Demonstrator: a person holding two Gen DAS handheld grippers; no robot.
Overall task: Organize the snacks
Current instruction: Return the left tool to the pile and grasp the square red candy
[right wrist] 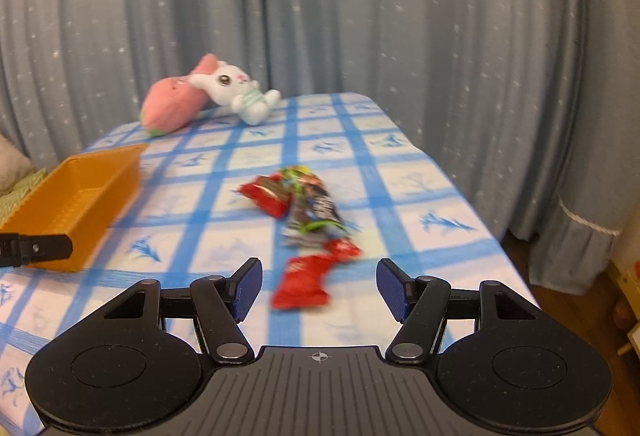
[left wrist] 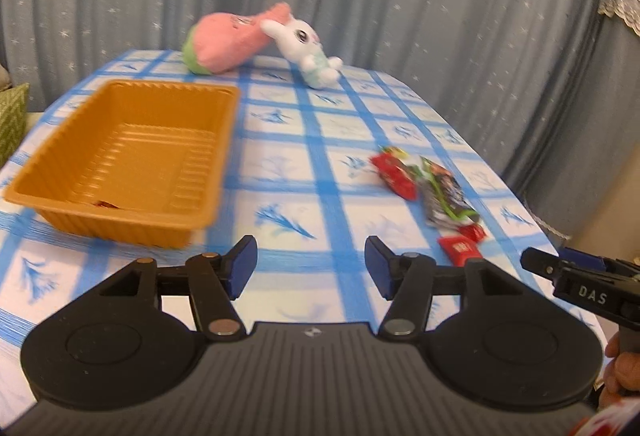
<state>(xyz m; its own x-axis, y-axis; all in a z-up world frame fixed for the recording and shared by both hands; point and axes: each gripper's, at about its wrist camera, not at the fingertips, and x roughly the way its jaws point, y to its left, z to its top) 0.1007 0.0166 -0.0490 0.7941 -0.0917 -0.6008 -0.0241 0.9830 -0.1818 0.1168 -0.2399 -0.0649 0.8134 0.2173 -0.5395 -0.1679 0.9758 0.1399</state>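
We hold both hand-held grippers wide open and empty over the checked bench (left wrist: 304,139): the left (left wrist: 311,268) near the tray (left wrist: 60,151), the right (right wrist: 319,286) just before the nearest red snack (right wrist: 302,284). One wrapper seems to lie in the tray; four snacks (left wrist: 436,187) wait outside, so most sorting is left.

I count one orange tray (left wrist: 120,151), four snack packets on the cloth (three red (right wrist: 302,286), one dark (right wrist: 314,213)), two plush toys (right wrist: 240,89), and my two claws (left wrist: 311,268), both spread wide.
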